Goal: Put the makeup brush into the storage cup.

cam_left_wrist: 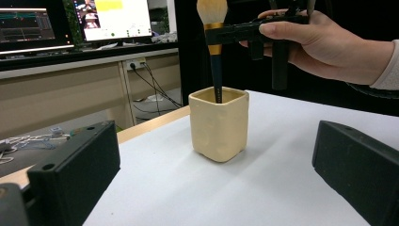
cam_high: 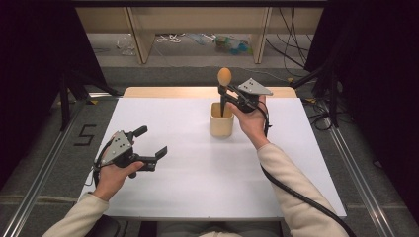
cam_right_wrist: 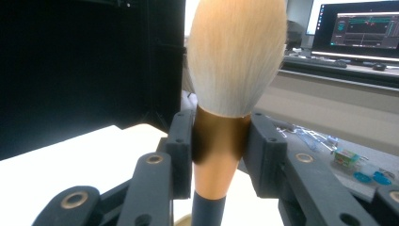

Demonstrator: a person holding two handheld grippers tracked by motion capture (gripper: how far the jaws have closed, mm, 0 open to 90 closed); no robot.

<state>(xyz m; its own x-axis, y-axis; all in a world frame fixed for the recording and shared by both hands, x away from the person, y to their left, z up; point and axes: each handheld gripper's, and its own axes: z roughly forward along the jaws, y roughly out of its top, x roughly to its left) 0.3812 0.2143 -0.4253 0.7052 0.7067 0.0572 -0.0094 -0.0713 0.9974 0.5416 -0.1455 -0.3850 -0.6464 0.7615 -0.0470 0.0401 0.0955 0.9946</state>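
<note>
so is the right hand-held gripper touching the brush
Touching: in the right gripper view the right hand-held gripper has both jaws pressed against the brush at its copper collar.

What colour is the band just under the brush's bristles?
Coppery gold: the band sits clamped between the right gripper's jaws, clearest in the right gripper view.

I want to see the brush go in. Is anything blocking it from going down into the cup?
Nothing visible. The right gripper holds the brush upright by its gold collar, and the handle's tip already dips inside the cup. The left gripper waits open, far off to the side.
</note>
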